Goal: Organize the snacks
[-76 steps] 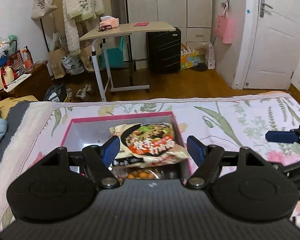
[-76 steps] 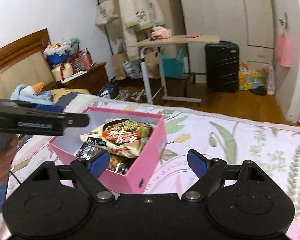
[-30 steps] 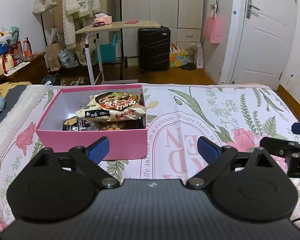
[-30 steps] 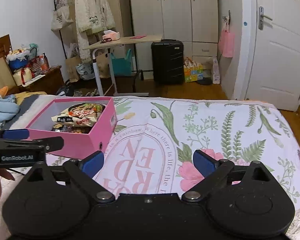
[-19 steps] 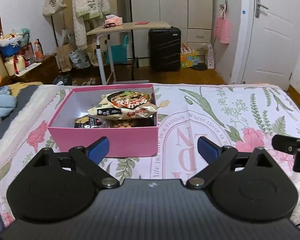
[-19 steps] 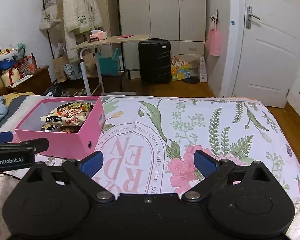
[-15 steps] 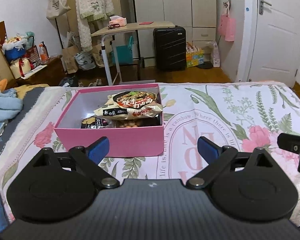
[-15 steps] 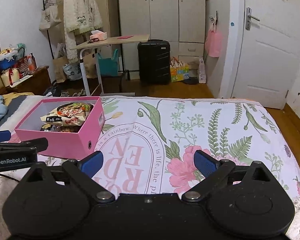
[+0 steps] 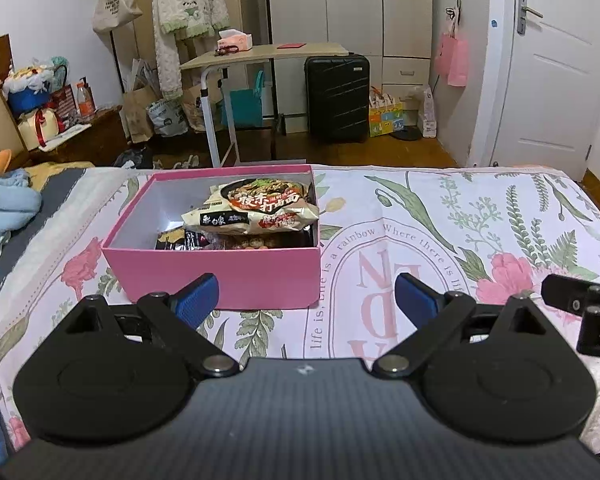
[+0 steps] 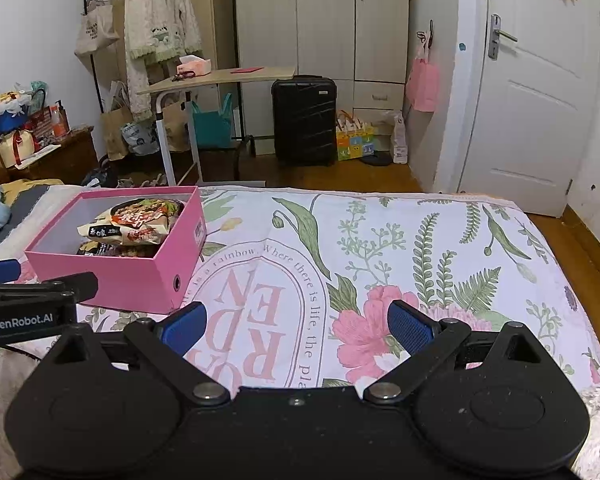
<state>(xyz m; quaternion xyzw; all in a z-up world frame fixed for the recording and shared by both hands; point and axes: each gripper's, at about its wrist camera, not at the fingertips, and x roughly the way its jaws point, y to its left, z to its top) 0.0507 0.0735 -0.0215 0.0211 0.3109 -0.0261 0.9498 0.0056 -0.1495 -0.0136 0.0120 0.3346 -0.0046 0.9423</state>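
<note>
Both the left gripper point(image 9: 306, 294) and right gripper point(image 10: 296, 322) hover spread and empty near the pink box point(image 9: 220, 268), whose top noodle packet point(image 9: 256, 210) could slide out if nudged.

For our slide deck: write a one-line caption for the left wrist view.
Open left gripper faces a pink box of snack packets on a floral bedspread.

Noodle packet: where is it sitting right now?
The noodle packet lies on top of the other snacks in the right half of the open pink box on the floral bedspread, ahead of the left gripper; the right wrist view shows it far left.
</note>
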